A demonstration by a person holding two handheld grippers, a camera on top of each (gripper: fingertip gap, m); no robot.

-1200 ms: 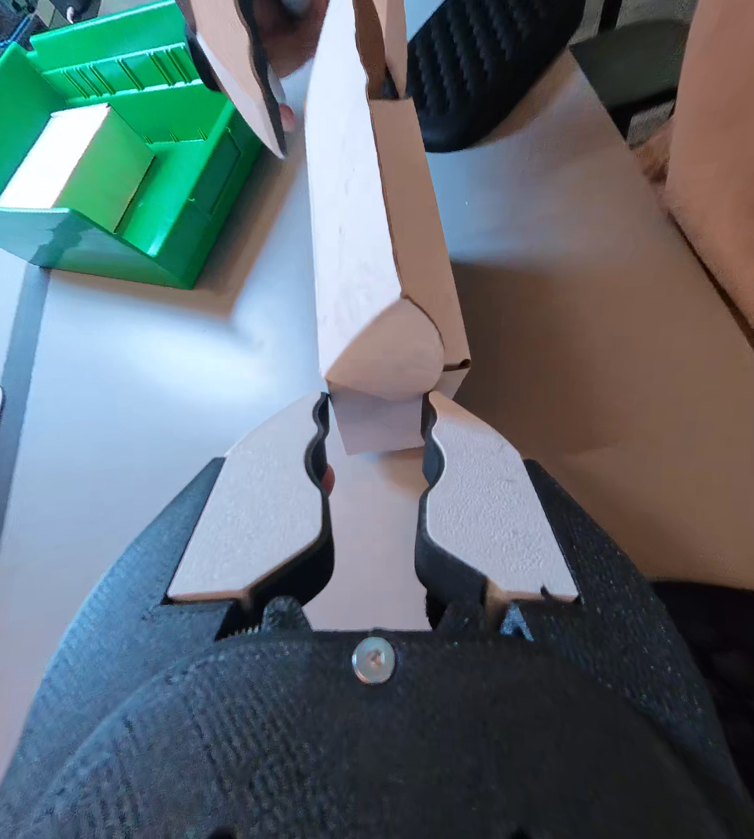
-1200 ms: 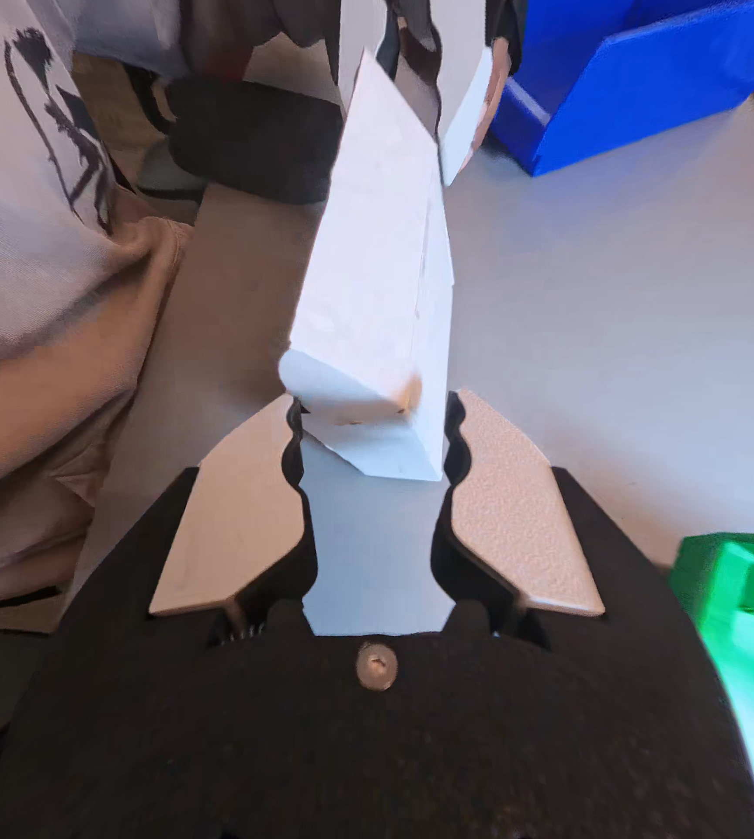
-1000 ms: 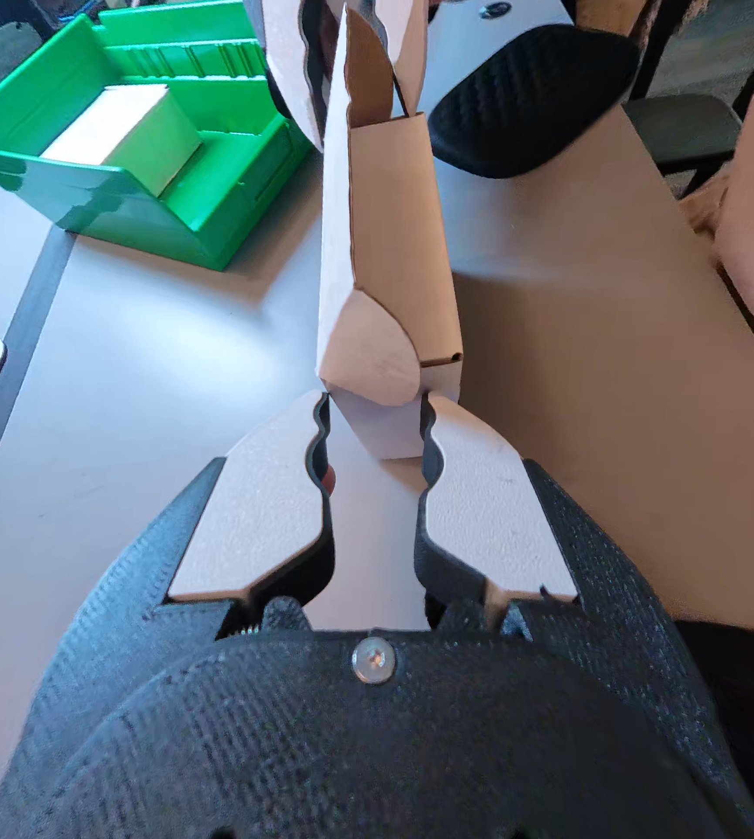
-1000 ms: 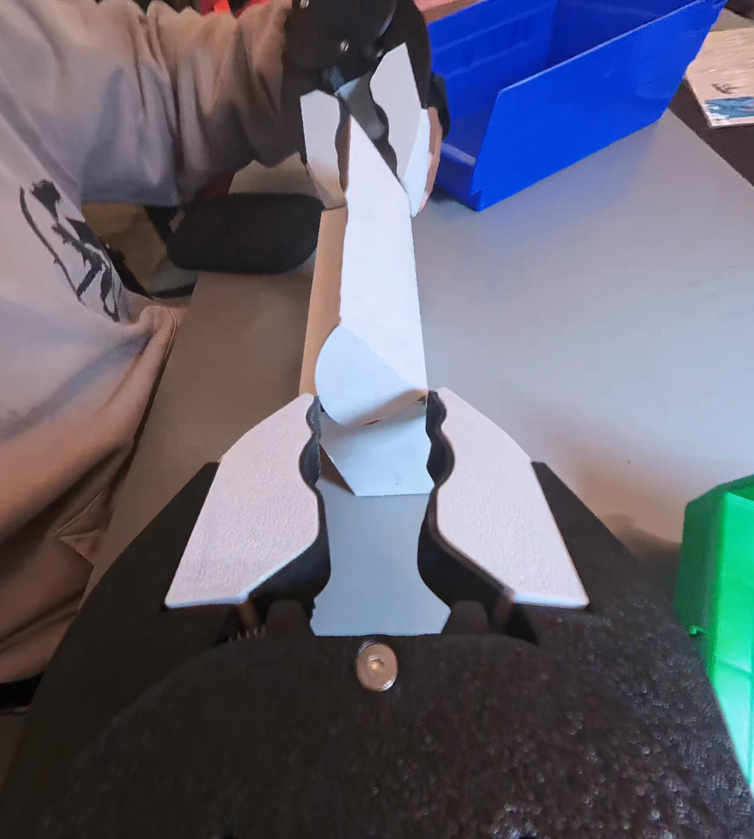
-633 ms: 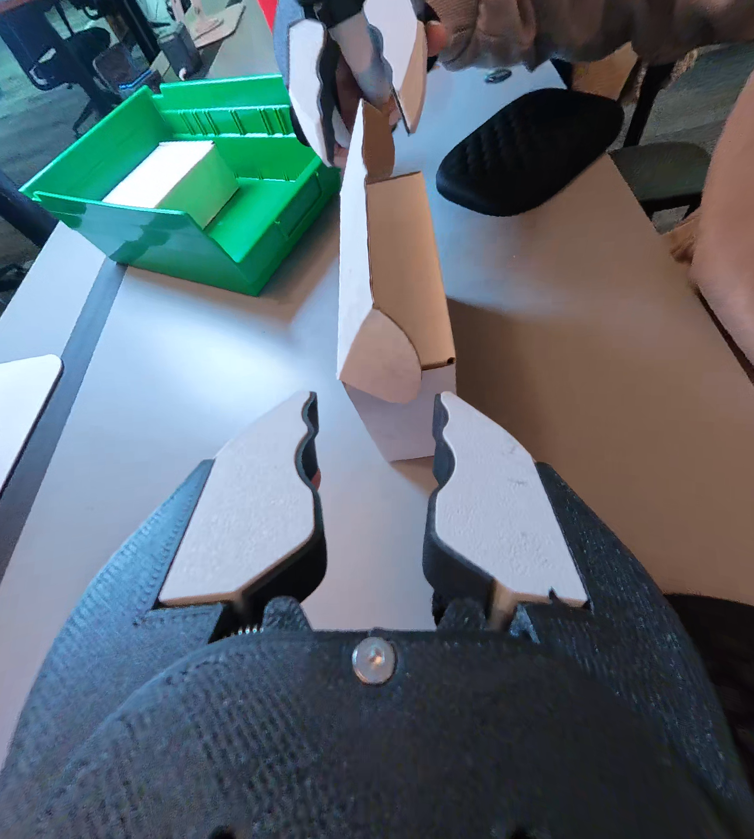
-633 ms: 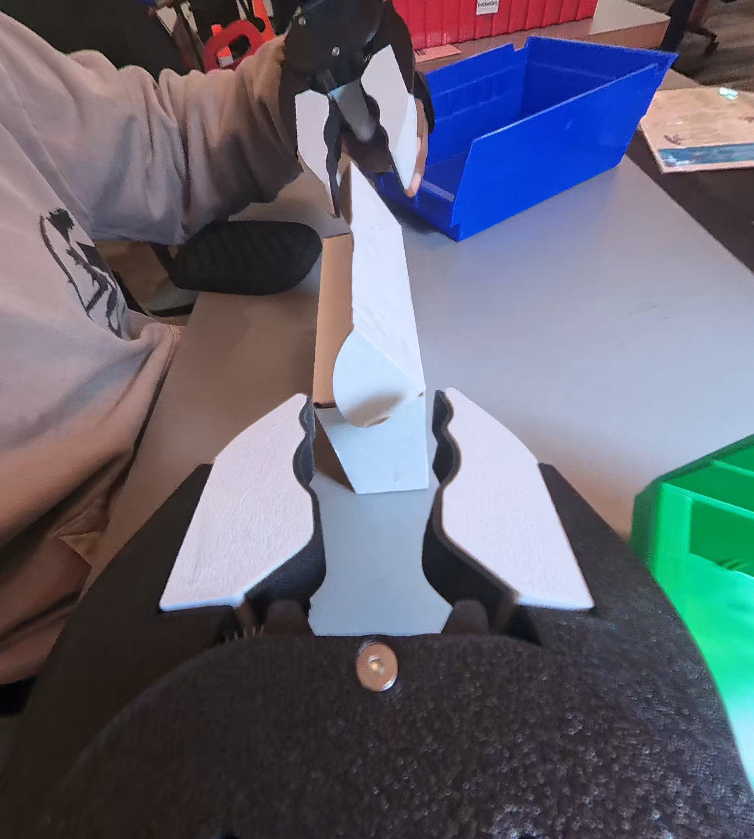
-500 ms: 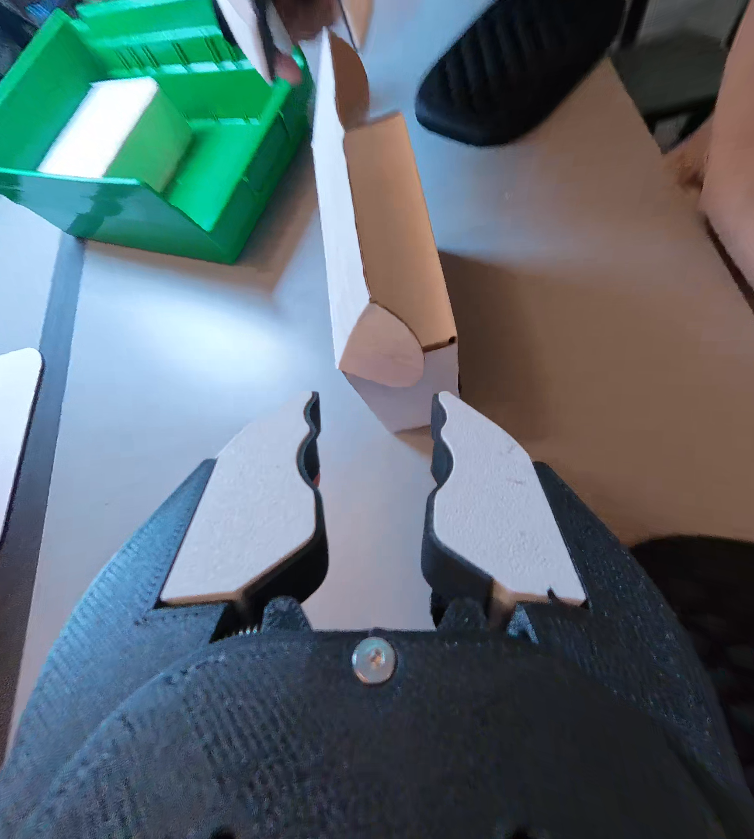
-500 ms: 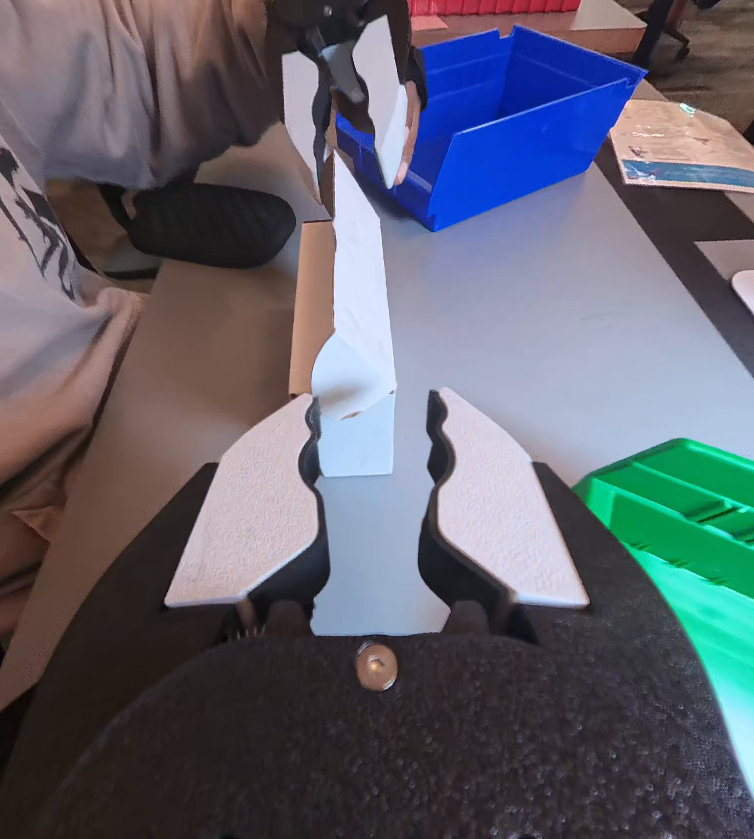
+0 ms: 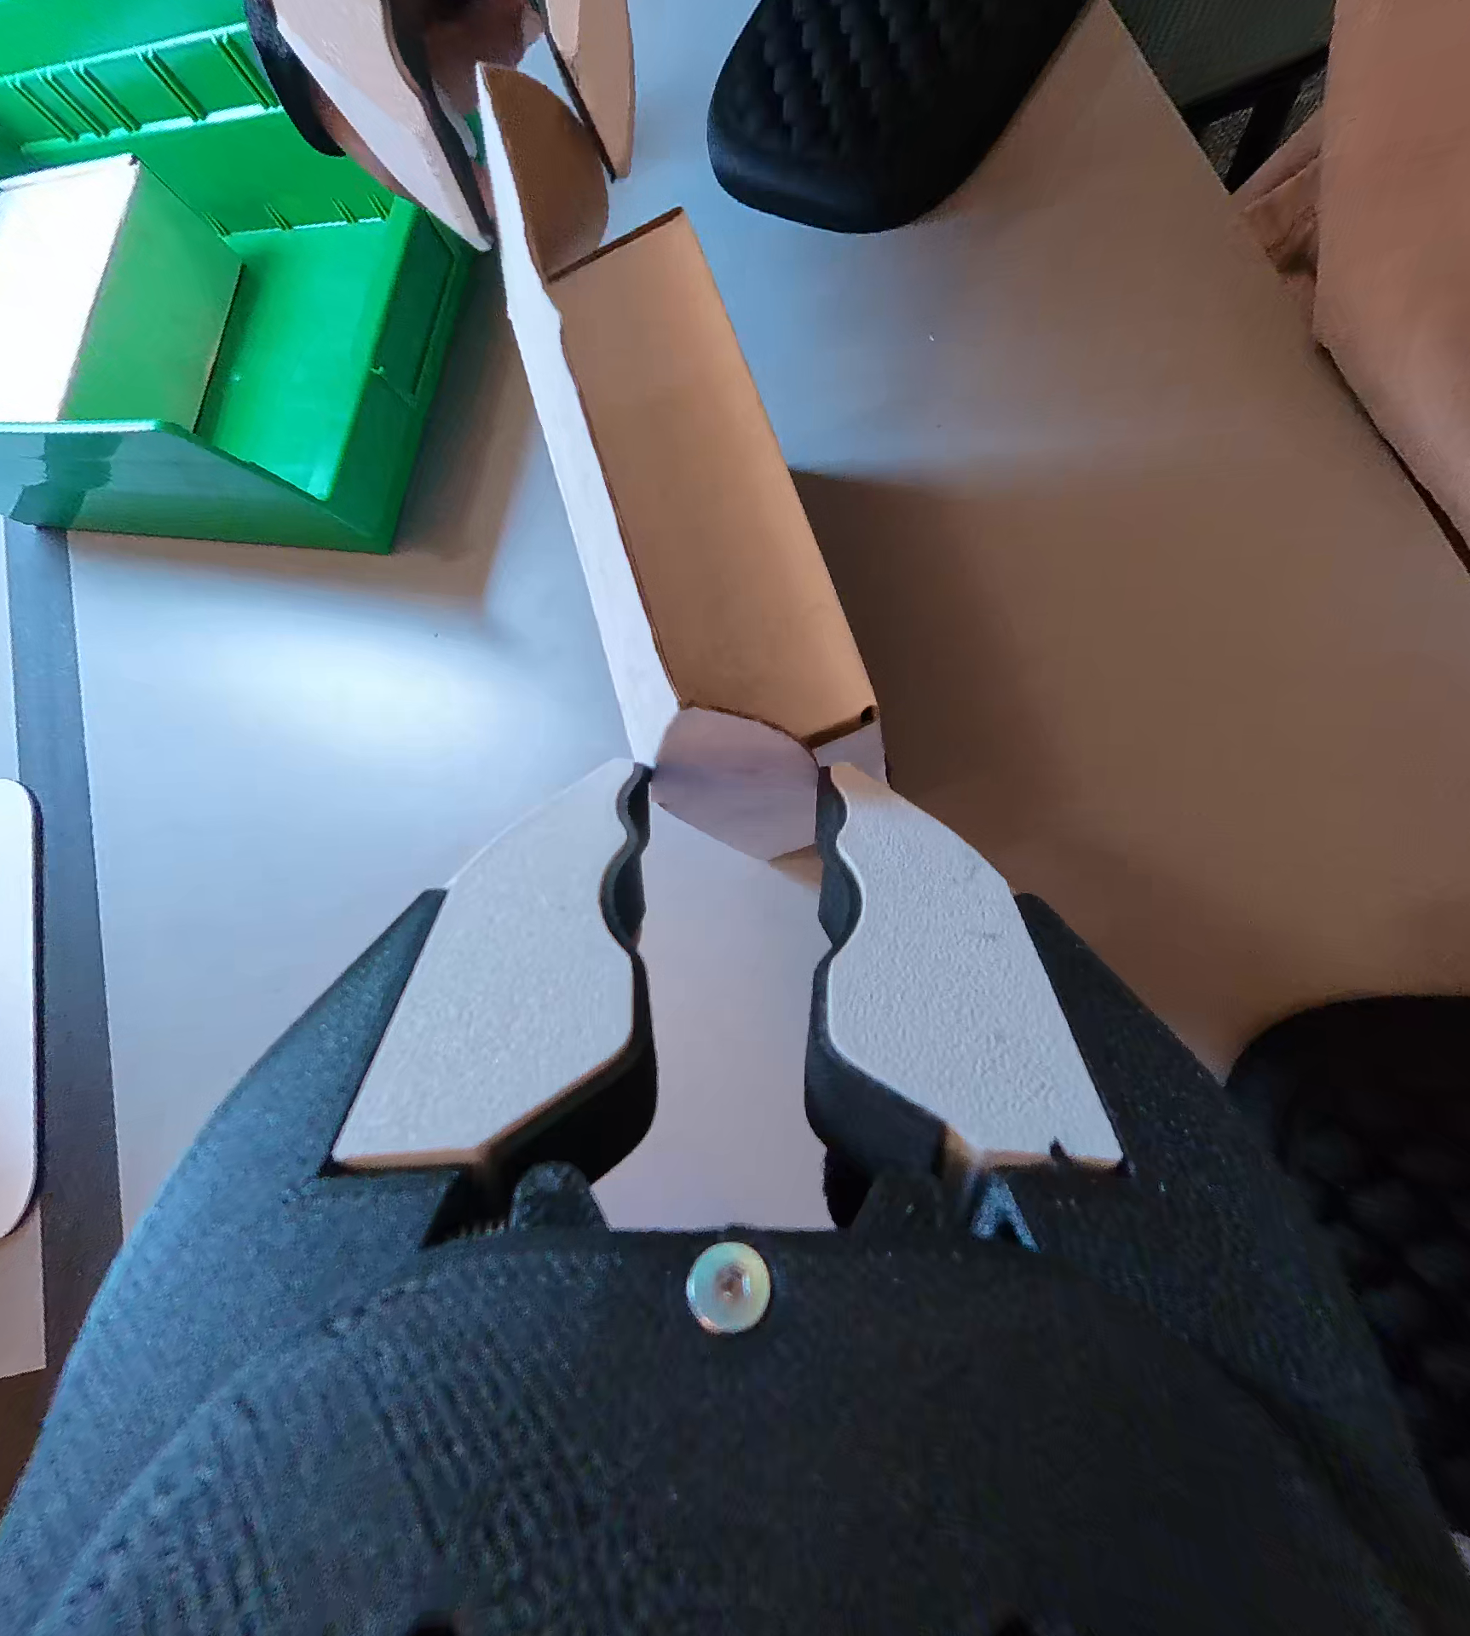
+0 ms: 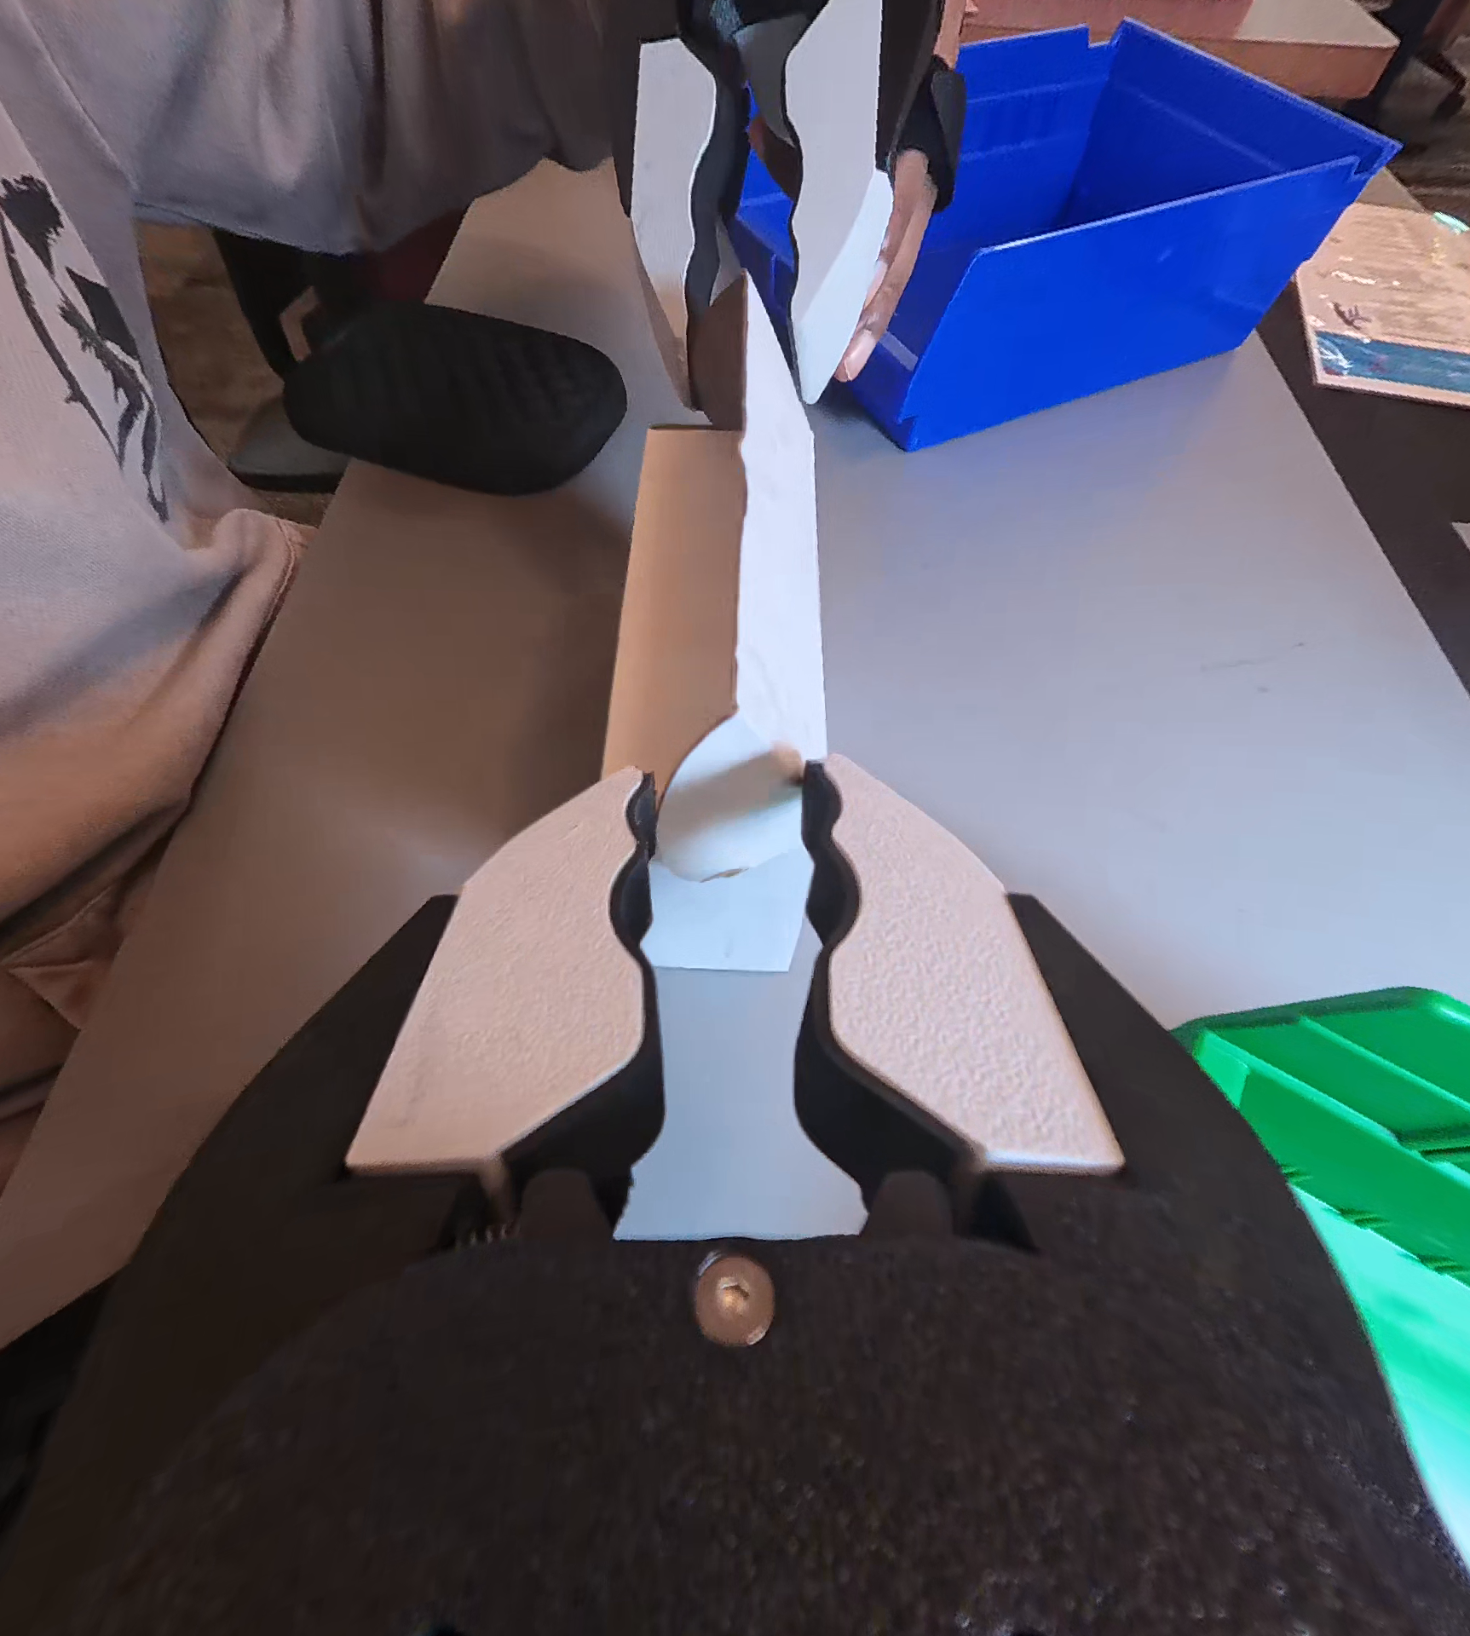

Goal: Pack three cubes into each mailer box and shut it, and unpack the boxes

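Mailer box (image 9: pixel 696 496) stands open on the grey tabletop (image 9: pixel 288 708), stretched lengthwise between the two grippers, with its brown inside showing and one rounded end flap lying right between the fingertips of the left gripper (image 9: pixel 731 788), whose jaws are spread about the flap's width without clearly pinching it. At the opposite end, the right gripper (image 10: pixel 727 783) has the other rounded flap between its tips in the same way, jaws apart and close on either side of it. Green bin (image 9: pixel 182 354) holding a white box sits beyond on one side, blue bin (image 10: pixel 1112 221) on the other.
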